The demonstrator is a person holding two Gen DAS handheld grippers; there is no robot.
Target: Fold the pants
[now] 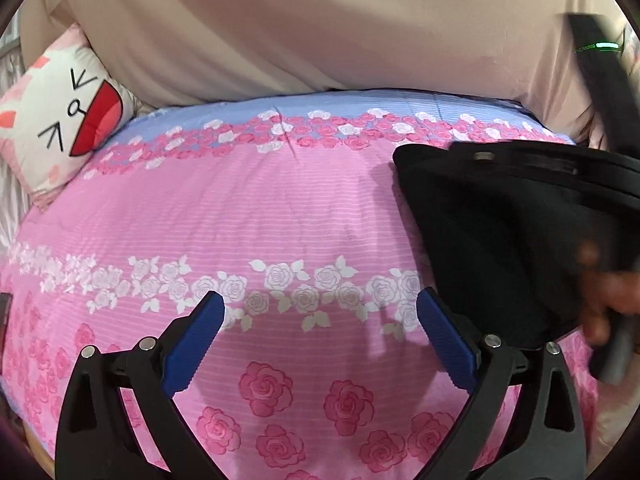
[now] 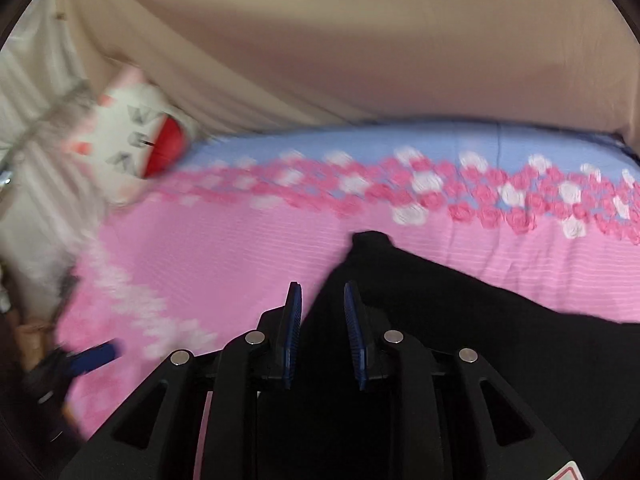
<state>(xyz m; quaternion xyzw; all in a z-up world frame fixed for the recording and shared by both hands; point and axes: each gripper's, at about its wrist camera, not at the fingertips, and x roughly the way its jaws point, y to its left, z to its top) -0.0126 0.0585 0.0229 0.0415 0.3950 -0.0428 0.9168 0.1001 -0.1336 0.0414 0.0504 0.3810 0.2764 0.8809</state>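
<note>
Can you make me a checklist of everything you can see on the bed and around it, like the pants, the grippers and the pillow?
Surface: pink bedspread with rose bands and a blue strip at the far edge.
Job's things: black pants bunched on the bedspread, not lying flat.
Clutter: cat-face pillow at the far left corner.
Grippers: left gripper open above bare bedspread, holding nothing; right gripper jaws narrow, black cloth between them, contact unclear.
Cables: nothing seen.
Surroundings: beige curtain hanging behind the bed.
</note>
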